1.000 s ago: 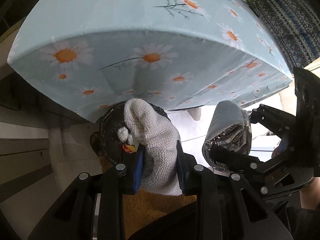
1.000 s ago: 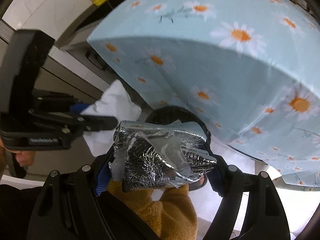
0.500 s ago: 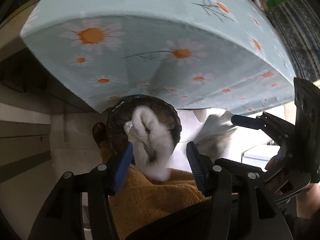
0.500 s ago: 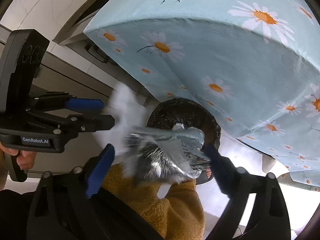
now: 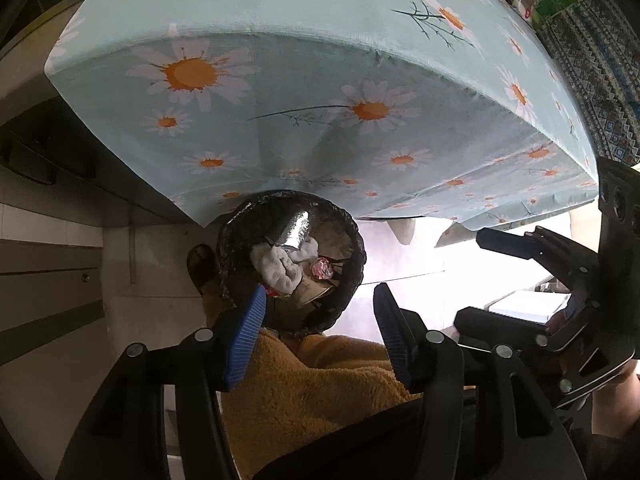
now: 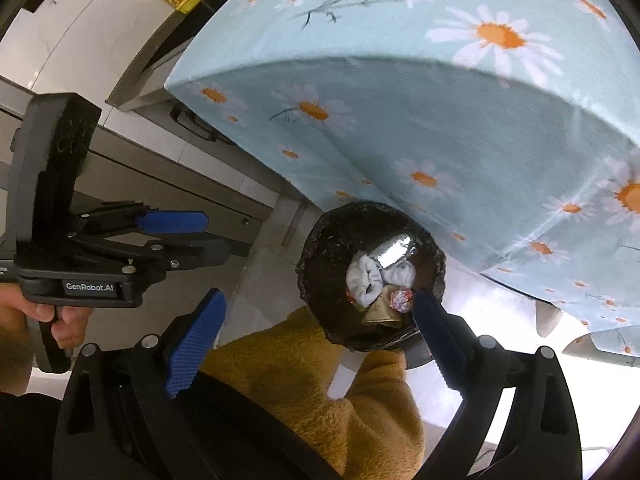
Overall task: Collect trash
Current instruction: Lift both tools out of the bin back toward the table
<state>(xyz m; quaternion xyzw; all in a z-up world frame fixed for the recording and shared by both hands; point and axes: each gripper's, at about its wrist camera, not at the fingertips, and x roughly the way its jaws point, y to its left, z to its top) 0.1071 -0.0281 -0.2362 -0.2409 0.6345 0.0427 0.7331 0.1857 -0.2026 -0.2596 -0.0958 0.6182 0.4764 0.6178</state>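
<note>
A white crumpled cloth (image 5: 276, 270) and a silver foil wrapper (image 5: 290, 232) are seen lying loose in the black bin (image 5: 352, 236), which stands on the floor half under the table's daisy tablecloth (image 5: 360, 112). Both are judged light and soft; the foil is likely slippery and easily crushed, so a crumpled fold would be the best place to pinch. The left gripper (image 5: 318, 312) and right gripper (image 6: 316, 320) are held above the bin, pointed steeply down. Both have just been opening; nothing is held between either pair of jaws.
</note>
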